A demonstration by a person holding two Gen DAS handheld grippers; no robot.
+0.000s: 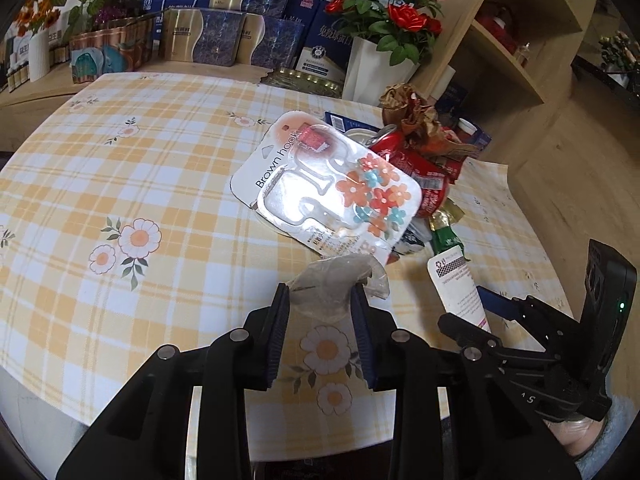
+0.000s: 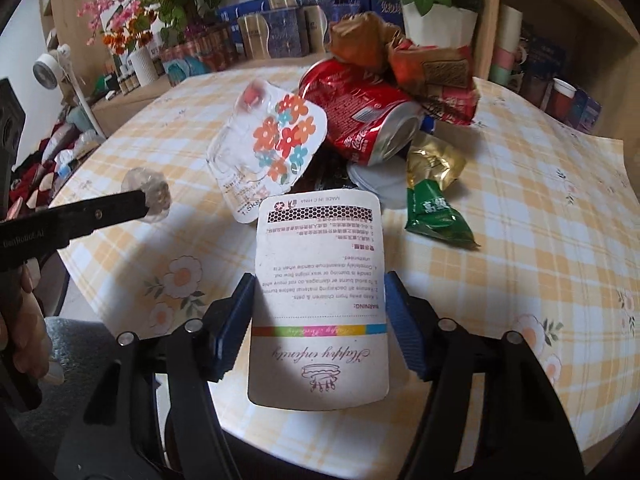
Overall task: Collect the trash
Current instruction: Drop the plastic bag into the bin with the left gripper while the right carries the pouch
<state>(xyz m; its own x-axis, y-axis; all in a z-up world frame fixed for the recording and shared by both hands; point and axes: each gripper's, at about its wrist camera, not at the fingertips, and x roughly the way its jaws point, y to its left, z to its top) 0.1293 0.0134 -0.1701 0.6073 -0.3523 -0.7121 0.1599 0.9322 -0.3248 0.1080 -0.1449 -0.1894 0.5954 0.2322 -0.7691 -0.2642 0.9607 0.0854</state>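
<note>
Left gripper [image 1: 320, 292]: its two black fingers [image 1: 280, 308] stand narrow and pinch a crumpled piece of clear plastic film [image 1: 340, 276], raised off the table; the same film shows at the left of the right wrist view [image 2: 154, 192].

Right gripper [image 2: 320, 284]: the blue pads [image 2: 240, 300] stand at medium width on either side of a white rectangular printed card with rounded corners [image 2: 320, 280]. The left pad lies at the card's edge; the right pad seems just apart from it, so a firm grip cannot be told.

Beyond the fingers, a pile of trash lies on the yellow-and-white checked tablecloth with daisy print [image 1: 140, 168], toward its far right part. It comprises a clear blister pack on a backing card with orange and blue flowers, marked "Brown hook" [image 1: 328, 184]; a crushed red drink can [image 2: 360, 116] just right of it; a green and gold foil wrapper [image 2: 432, 200] near the can; and crumpled brown and red paper wrapping [image 2: 400, 56] on the far side.

Behind the table: a white pot of red roses [image 1: 384, 16], stacked gold and blue boxes [image 1: 228, 36], and a wooden shelf unit [image 1: 520, 40] at the far right.
</note>
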